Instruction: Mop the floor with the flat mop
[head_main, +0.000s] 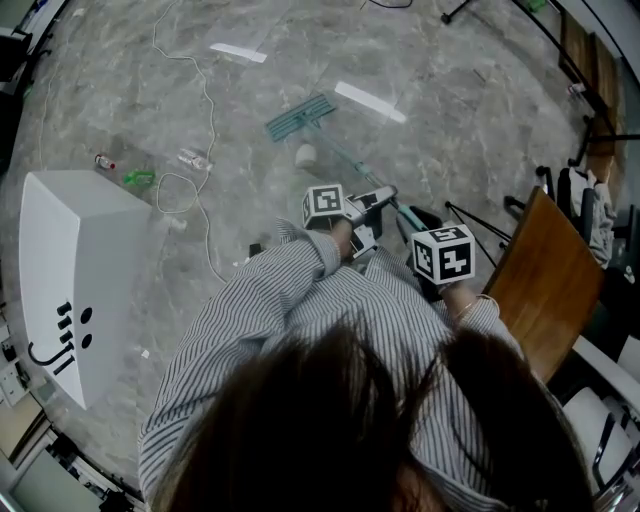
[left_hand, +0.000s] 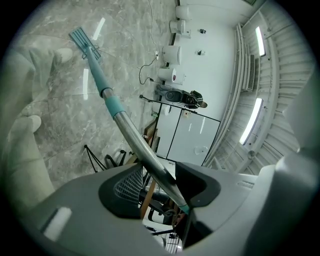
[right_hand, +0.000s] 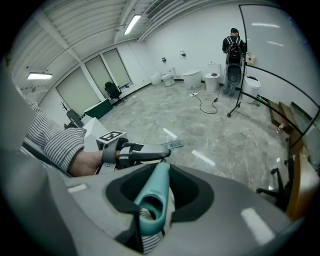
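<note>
A person in a striped shirt holds a flat mop (head_main: 302, 118) in both grippers, its long axis running from the lower right of the head view up to the upper left. The ribbed teal head lies flat on the grey marbled floor (head_main: 450, 90), just above centre frame, pointing away from the person.

The left gripper (left_hand: 167, 186) is clamped on the silver part of the shaft. The right gripper (right_hand: 151, 200), lower on the pole, grips the teal end of the handle. Each gripper's cube shows black-and-white square markers. The black marks on the white cabinet (head_main: 80, 250) at lower left cannot be read as words.

Bare floor opens beyond the mop head towards the top of the frame. A white cord (head_main: 207, 105) loops down the floor left of the head, near a plastic bottle (head_main: 192, 158), and a pale crumpled scrap (head_main: 305, 155) lies just beside the head. A wooden board (head_main: 545, 270) and dark stand legs crowd the right edge.
</note>
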